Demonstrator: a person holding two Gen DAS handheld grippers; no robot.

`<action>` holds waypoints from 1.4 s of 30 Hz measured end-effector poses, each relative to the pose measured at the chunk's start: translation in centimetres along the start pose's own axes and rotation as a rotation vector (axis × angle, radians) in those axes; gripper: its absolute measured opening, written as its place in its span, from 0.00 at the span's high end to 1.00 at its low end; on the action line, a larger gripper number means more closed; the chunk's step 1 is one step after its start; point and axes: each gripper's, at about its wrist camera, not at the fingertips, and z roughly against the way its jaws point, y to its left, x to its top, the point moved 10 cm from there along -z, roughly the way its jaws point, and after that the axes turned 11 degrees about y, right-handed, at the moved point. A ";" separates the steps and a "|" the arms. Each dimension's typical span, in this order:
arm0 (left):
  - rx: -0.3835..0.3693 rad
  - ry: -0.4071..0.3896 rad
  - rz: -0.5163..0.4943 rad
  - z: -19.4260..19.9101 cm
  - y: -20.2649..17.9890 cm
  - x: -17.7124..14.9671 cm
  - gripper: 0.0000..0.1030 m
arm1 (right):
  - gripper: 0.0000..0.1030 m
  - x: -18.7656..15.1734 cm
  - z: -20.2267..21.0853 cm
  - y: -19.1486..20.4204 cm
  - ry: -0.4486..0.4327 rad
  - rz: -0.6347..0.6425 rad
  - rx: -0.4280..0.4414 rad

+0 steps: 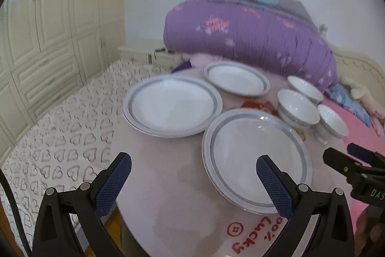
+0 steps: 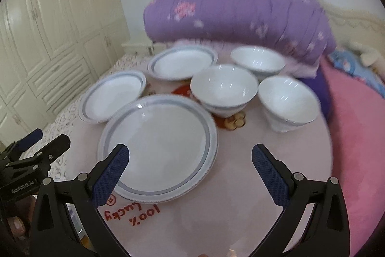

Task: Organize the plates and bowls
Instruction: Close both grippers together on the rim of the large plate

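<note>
Round table point(image 1: 168, 184) w/ pale pink cloth, red print "100% Lucky" near its front edge, set beside a bed. Three plates, white w/ grey-blue rim bands: near plate point(image 1: 257, 160) at the front, left plate point(image 1: 172, 105) behind it to the left, far plate point(image 1: 237, 78) at the back. Near and left plates lie v. close, rims almost meeting; cannot tell whether they touch. Three white bowls stand upright in a cluster on the table's right side: middle bowl point(image 1: 297, 107), back bowl point(image 1: 304, 86), right bowl point(image 1: 333, 121). Left gripper point(image 1: 193, 168) hovers above the front of the table, fingers spread wide and holding nothing; its right pad overlaps the near plate's edge in view. Right gripper point(image 2: 190, 160) also spread wide, empty, w/ its left pad over the near plate's point(image 2: 157, 151) front rim; contact cannot be judged. Bkgd: folded purple quilt point(image 1: 252, 33) behind the table, cream wardrobe point(image 1: 48, 28) at left, heart-print sheet point(image 1: 60, 136) on the bed.
</note>
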 end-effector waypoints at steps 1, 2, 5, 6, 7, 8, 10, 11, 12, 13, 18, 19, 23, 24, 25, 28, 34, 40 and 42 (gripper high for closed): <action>0.000 0.013 0.002 -0.9 0.2 0.9 0.01 | 0.05 0.0 -0.5 -0.1 0.013 -0.003 0.004; 0.002 0.026 0.004 -1.9 0.2 1.7 0.01 | 0.06 0.1 -0.9 -0.3 0.026 -0.006 0.008; 0.003 0.047 0.006 -4.1 0.2 3.9 0.01 | 0.06 0.4 -2.2 -0.8 0.049 -0.008 0.008; 0.004 0.050 0.006 -4.8 0.0 4.6 0.01 | 0.06 0.7 -2.7 -1.0 0.057 -0.009 0.011; 0.003 0.055 0.008 -5.4 -0.1 5.2 0.01 | 0.07 0.8 -3.0 -1.2 0.063 -0.012 0.014; 0.002 0.063 0.010 -6.1 -0.2 5.9 0.01 | 0.07 1.0 -3.3 -1.3 0.069 -0.014 0.016; -0.005 0.079 0.015 -7.5 -0.5 6.8 0.02 | 0.09 1.3 -4.1 -1.5 0.088 -0.014 0.026; -0.011 0.089 0.017 -8.2 -0.6 7.1 0.02 | 0.11 1.3 -4.6 -1.6 0.100 -0.010 0.035; -0.019 0.098 0.018 -8.9 -0.8 7.3 0.03 | 0.13 1.4 -5.0 -1.6 0.109 -0.007 0.042; -0.025 0.108 0.018 -9.4 -0.8 7.5 0.05 | 0.15 1.3 -5.3 -1.6 0.119 -0.006 0.052; -0.049 0.159 0.009 -12.4 -0.8 8.3 0.17 | 0.22 1.2 -7.0 -2.0 0.155 -0.010 0.080; -0.055 0.173 0.010 -13.0 -0.9 8.5 0.21 | 0.25 1.2 -7.3 -2.2 0.160 -0.018 0.089; -0.091 0.220 0.016 -14.9 -1.1 8.7 0.35 | 0.34 1.3 -8.3 -2.6 0.179 -0.035 0.116; -0.097 0.227 0.017 -15.0 -0.8 8.5 0.39 | 0.37 1.3 -8.5 -2.6 0.183 -0.035 0.121; -0.104 0.235 0.018 -15.4 -0.8 8.5 0.43 | 0.40 1.4 -8.7 -2.5 0.187 -0.034 0.123; -0.113 0.251 0.018 -16.5 -0.8 8.6 0.50 | 0.44 1.5 -9.1 -2.5 0.196 -0.038 0.136; -0.184 0.296 0.016 -16.9 -1.0 8.4 0.66 | 0.49 1.8 -9.8 -2.3 0.225 -0.073 0.203; -0.269 0.378 0.004 -16.9 -1.1 8.0 0.81 | 0.60 1.9 -10.3 -2.4 0.267 -0.094 0.240; -0.280 0.397 0.007 -17.1 -1.0 8.0 0.81 | 0.69 1.7 -10.5 -2.7 0.280 -0.095 0.223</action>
